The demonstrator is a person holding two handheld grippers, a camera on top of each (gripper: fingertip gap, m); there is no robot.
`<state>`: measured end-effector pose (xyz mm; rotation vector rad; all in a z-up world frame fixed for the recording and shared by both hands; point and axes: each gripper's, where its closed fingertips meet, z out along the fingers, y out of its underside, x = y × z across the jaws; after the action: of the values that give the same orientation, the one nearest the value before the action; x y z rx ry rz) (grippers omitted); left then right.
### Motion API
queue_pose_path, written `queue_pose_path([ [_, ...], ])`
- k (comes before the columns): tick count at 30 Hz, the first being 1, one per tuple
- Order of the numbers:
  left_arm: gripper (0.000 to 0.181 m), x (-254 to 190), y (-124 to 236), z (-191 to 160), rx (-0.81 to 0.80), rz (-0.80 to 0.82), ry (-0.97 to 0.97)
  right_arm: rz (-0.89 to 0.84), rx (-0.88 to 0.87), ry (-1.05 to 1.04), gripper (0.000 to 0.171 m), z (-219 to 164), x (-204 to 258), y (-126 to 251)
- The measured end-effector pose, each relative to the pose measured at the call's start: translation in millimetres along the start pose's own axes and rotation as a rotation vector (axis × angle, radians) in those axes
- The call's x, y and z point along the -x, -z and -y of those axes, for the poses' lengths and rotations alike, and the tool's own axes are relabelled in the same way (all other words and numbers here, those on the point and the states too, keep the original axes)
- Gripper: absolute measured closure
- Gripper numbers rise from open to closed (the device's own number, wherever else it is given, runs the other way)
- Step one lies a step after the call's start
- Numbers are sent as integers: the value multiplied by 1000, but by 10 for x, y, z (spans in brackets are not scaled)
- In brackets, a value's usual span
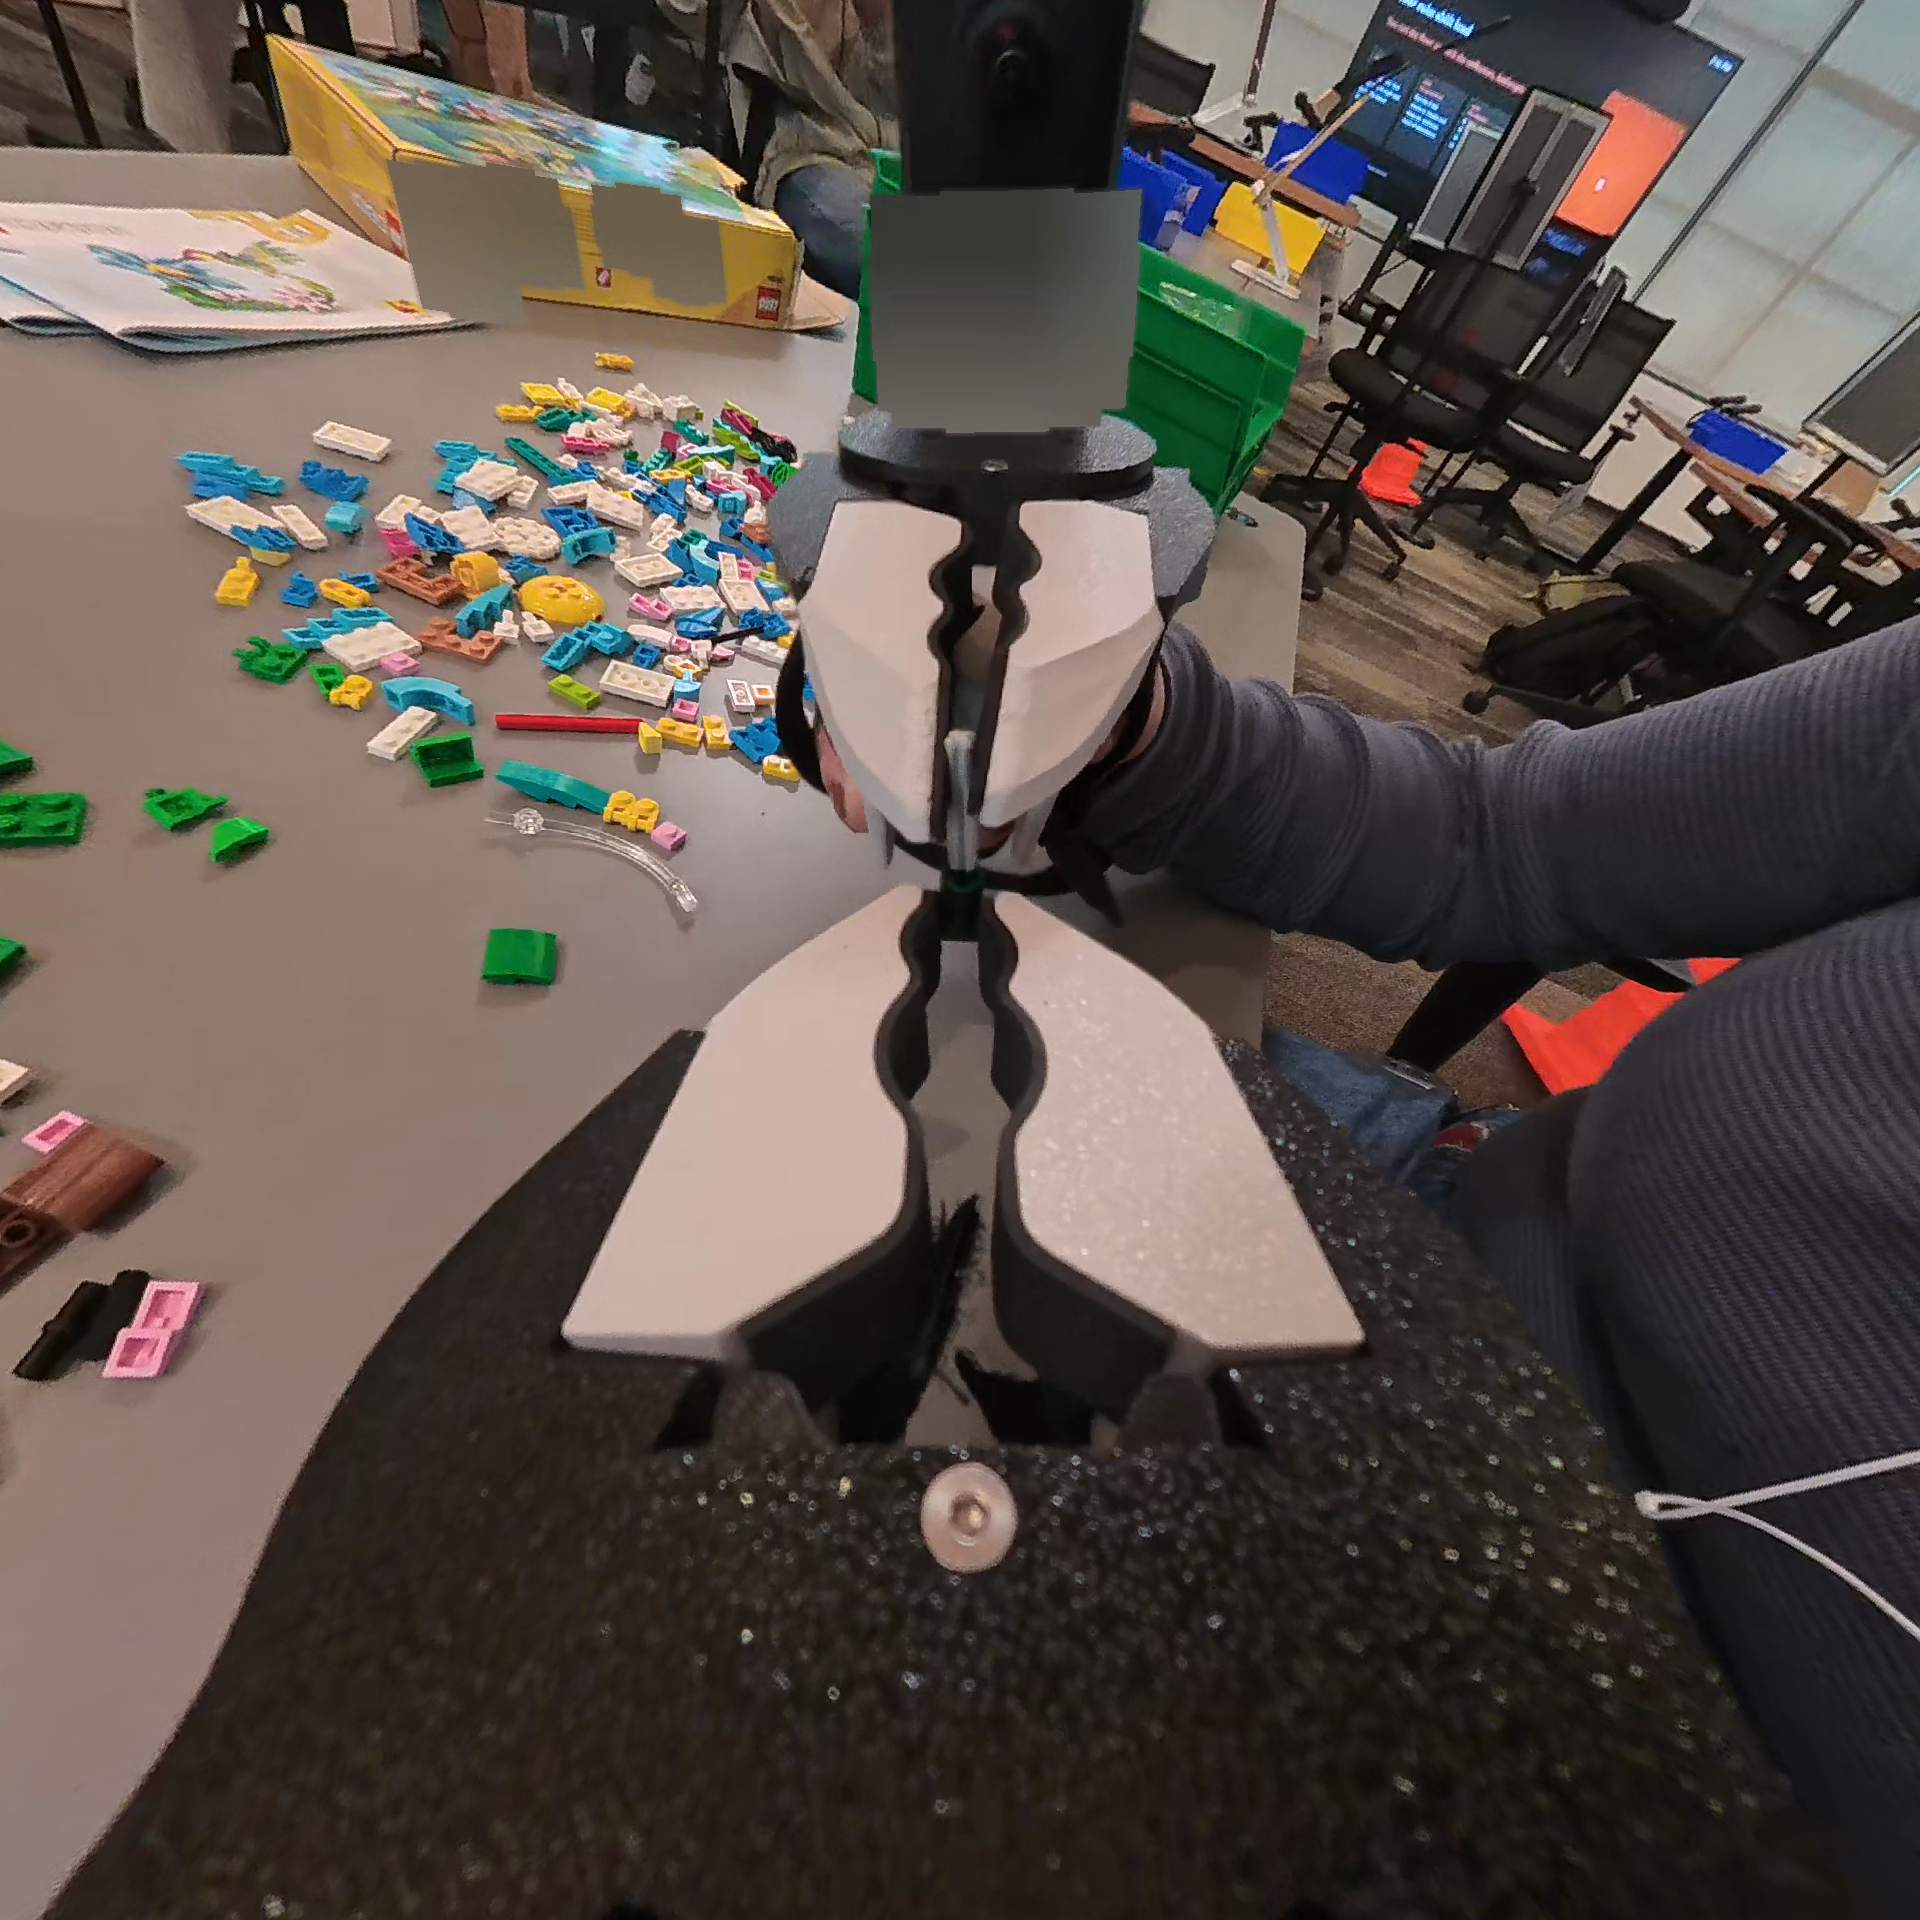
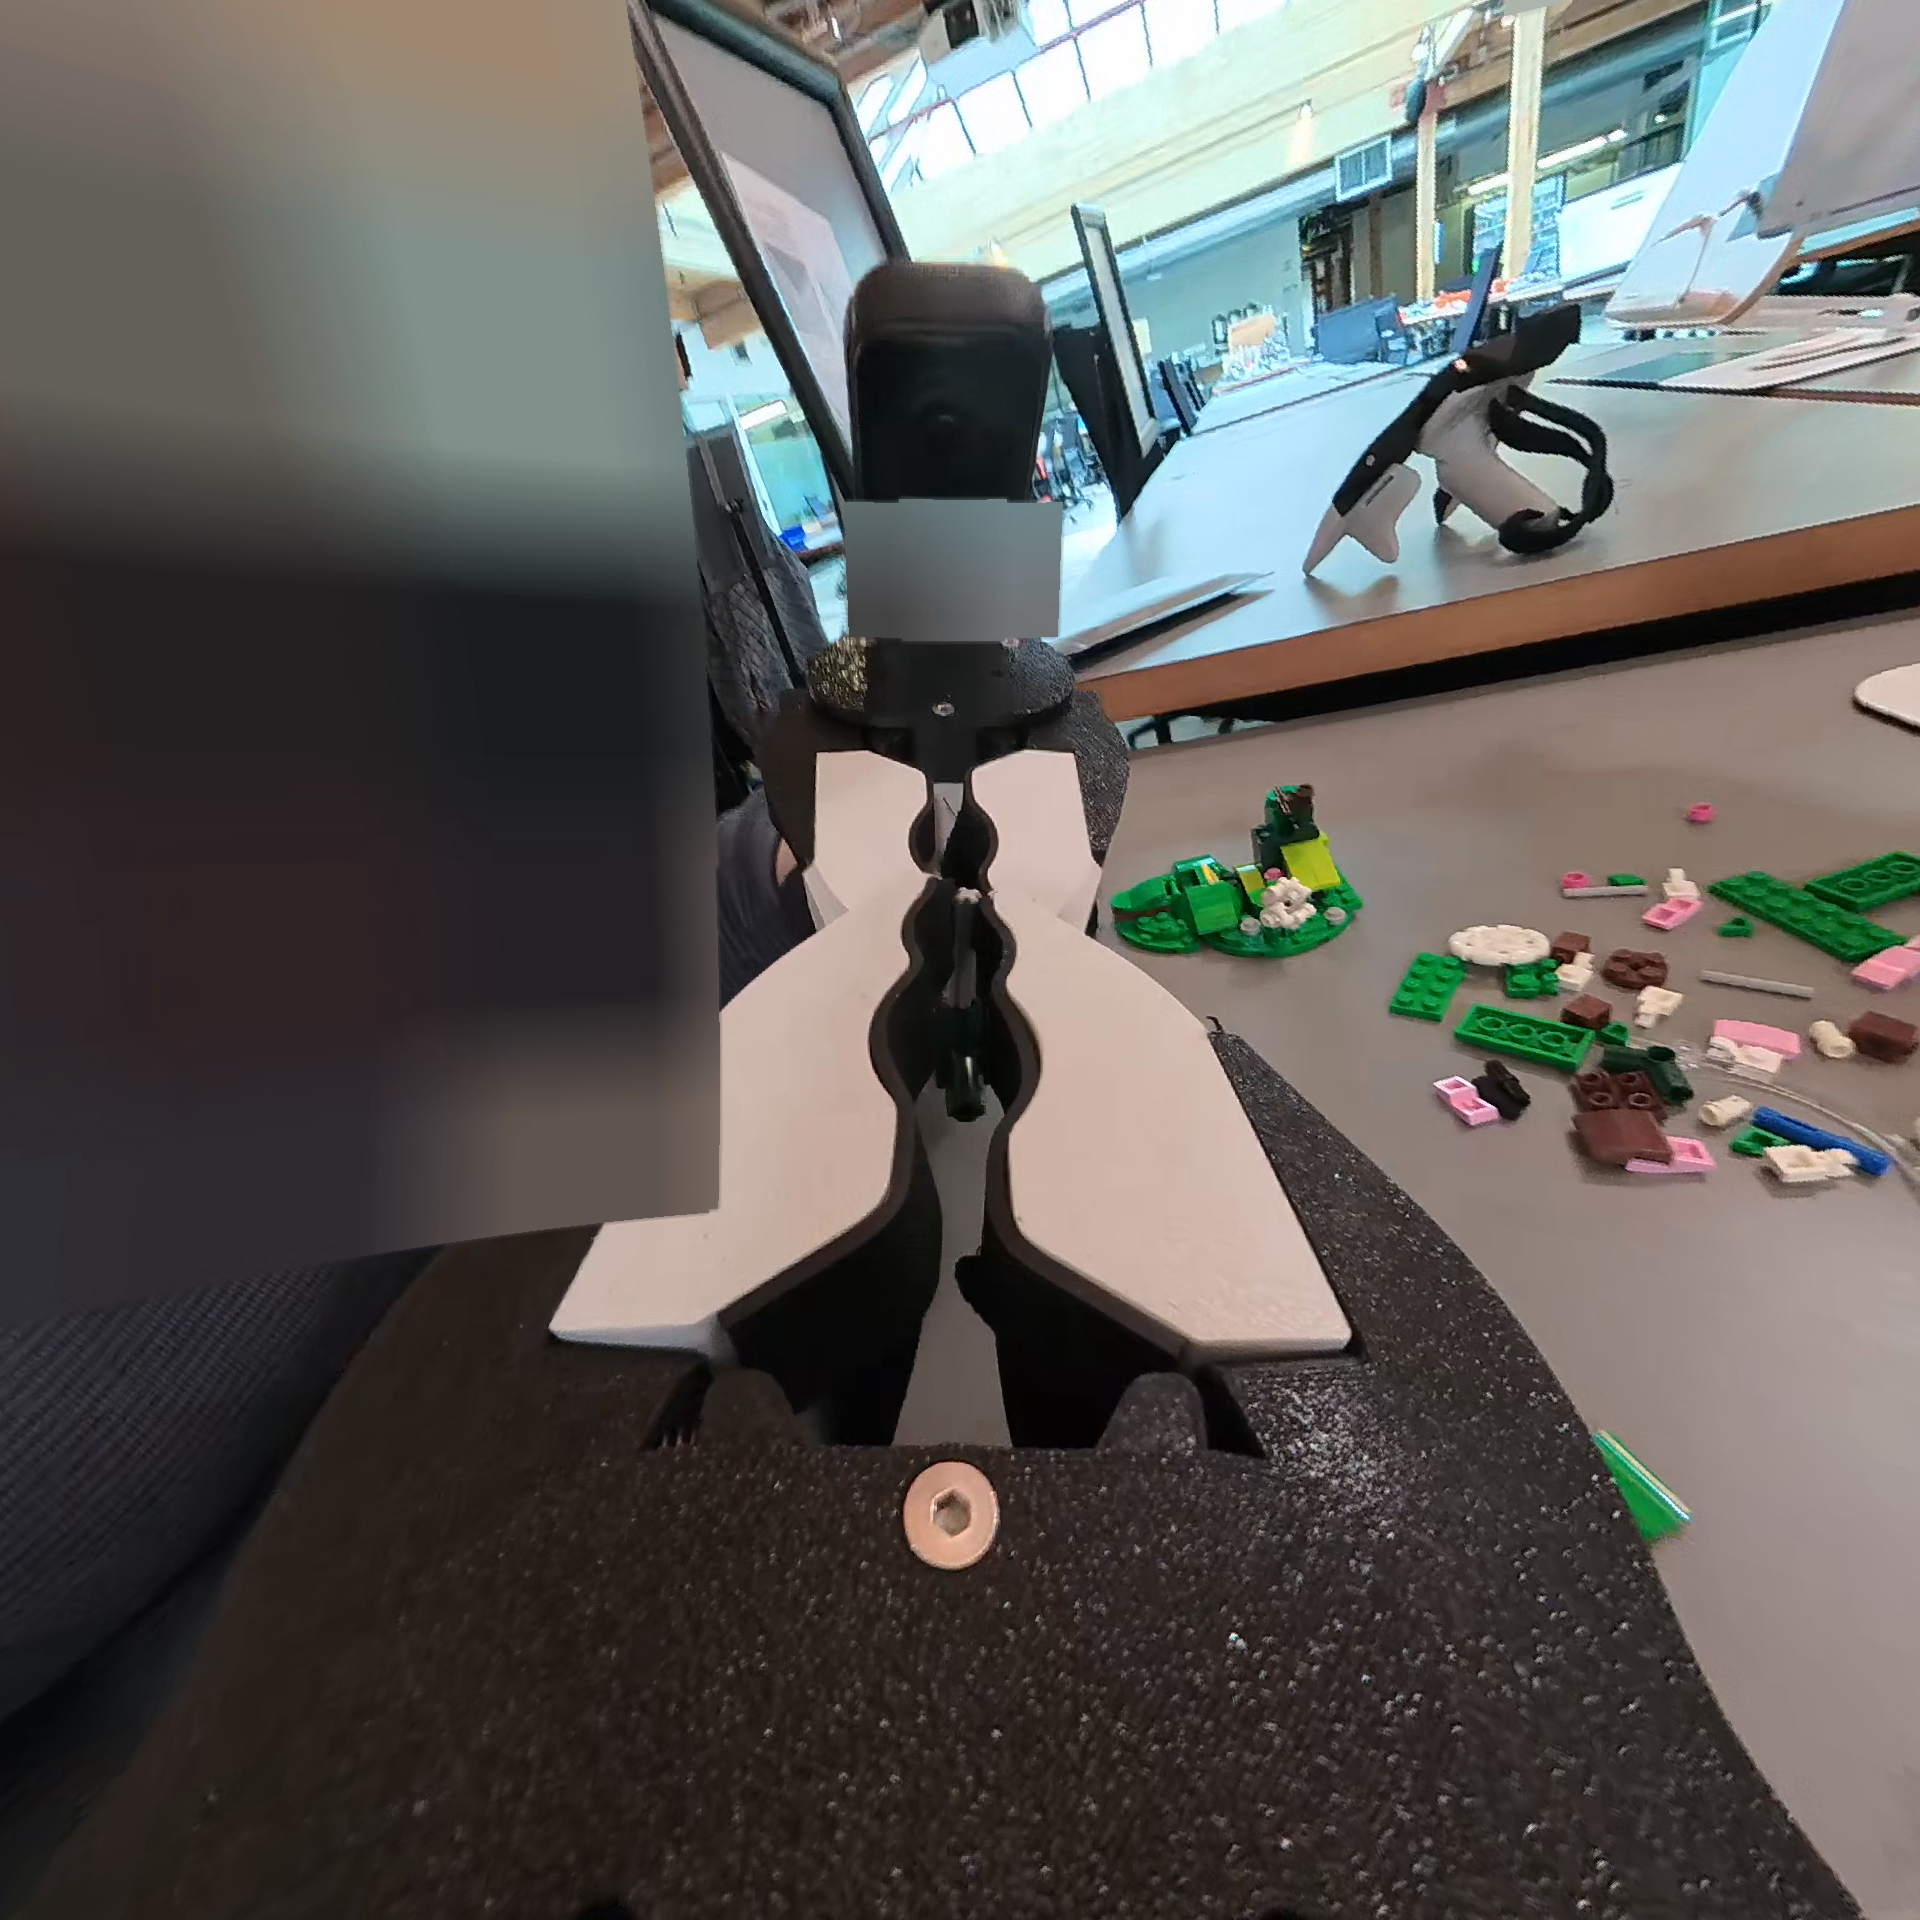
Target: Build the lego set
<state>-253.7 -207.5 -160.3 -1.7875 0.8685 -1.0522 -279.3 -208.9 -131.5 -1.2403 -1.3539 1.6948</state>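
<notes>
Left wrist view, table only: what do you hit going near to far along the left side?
Pink plates beside a black piece → brown sloped brick → green curved brick → clear curved rod → thin red bar → yellow dome → open instruction booklet → yellow cardboard set box.

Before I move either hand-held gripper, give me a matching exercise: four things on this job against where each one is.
Things:
1. yellow box
2. red rod
3. green build
4. thin stem

Places:
A. lying flat at the near edge of the loose bricks
B. at the far side, next to the open booklet
C. gripped where the left hand-held gripper and the right hand-held gripper meet tip to tip
D. standing alone, with a white flower on it

Pairs: 1-B, 2-A, 3-D, 4-C
</notes>
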Motion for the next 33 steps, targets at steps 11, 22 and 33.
queue_pose_path([
  [11,174,-9,-68,-126,72,-10,-18,-20,135,98,167,-162,16,-6],
  [22,174,129,-126,-338,141,8,16,0,175,48,167,-380,-106,20],
  [33,174,188,-123,-355,100,-11,52,8,118,-5,167,-401,-181,5],
])
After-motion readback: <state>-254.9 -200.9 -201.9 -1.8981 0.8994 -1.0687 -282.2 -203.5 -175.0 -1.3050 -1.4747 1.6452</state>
